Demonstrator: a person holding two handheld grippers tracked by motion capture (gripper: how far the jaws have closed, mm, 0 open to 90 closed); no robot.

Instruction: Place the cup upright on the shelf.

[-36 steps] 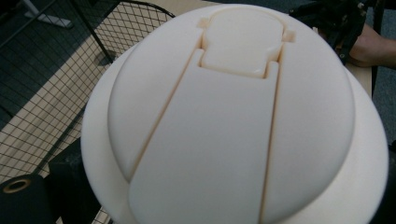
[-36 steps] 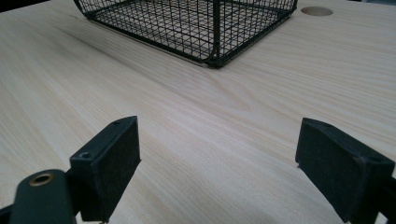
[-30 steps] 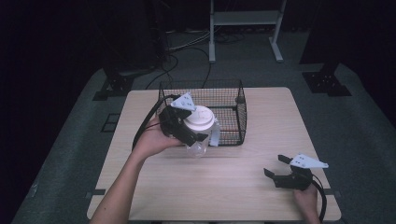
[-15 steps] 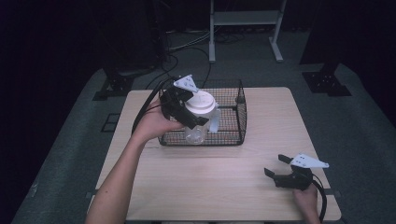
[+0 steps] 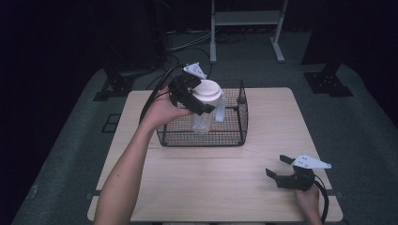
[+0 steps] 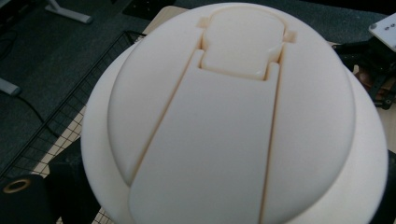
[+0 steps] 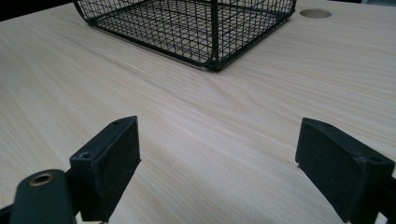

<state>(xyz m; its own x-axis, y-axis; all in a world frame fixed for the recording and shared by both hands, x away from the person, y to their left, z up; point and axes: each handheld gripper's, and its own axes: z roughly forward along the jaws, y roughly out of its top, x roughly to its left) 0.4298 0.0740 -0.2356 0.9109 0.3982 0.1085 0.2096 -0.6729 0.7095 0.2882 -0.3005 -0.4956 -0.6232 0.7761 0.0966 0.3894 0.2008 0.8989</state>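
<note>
Gripping a clear bottle (image 5: 204, 117) just under its cream-white lid (image 5: 207, 90), the left gripper (image 5: 199, 104) holds it upright over the black wire basket (image 5: 234, 136), the bottle's lower body hanging inside the basket walls (cannot tell whether its base touches the basket floor). Jaws are closed onto the bottle's neck or lid rim, with the grey plate (image 5: 194, 70) on top of the gripper pointing away from the person. From the left gripper view the lid (image 6: 233, 121) sits very close, showing a flip-cap panel and hinge notch, basket mesh at lower left. Basket stands on the far half of the wooden table (image 5: 216, 187), left of centre. Right gripper (image 5: 280, 168) rests low near the table's near right edge, well apart from the basket, holding nothing; its 2 jaws stand wide apart over bare wood in the right gripper view, basket corner (image 7: 212, 51) ahead.
</note>
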